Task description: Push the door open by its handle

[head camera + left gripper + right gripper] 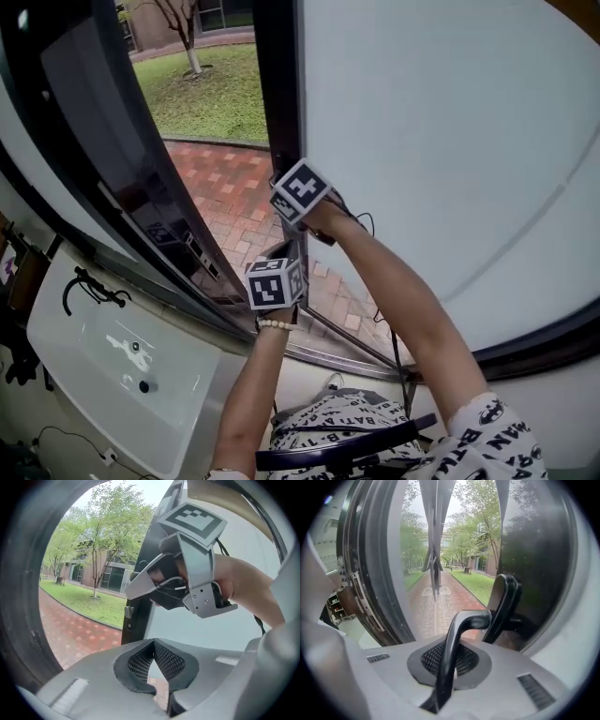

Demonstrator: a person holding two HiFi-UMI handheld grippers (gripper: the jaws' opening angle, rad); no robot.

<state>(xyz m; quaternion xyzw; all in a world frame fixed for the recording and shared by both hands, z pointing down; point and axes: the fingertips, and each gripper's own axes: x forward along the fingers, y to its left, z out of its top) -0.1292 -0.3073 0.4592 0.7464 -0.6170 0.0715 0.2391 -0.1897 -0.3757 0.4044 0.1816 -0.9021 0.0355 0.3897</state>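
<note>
The door (422, 141) has a black frame and a pale frosted pane, and it stands ajar onto a brick path. Its black lever handle (459, 634) runs between the pads of my right gripper (449, 660), which is shut on it. In the head view that right gripper (286, 204) is at the door's black edge (277, 94), under its marker cube. My left gripper (279, 255) hangs just below it, apart from the door. Its pads (140, 663) meet with nothing between them. The left gripper view shows the right gripper (187, 569) and the hand holding it.
The fixed dark frame (103, 159) borders the opening on the left. Beyond are brick paving (225, 197) and lawn (206, 94). A white basin (178, 412) with a black tap (89, 286) stands at lower left. A lock fitting (129, 613) sits on the door's edge.
</note>
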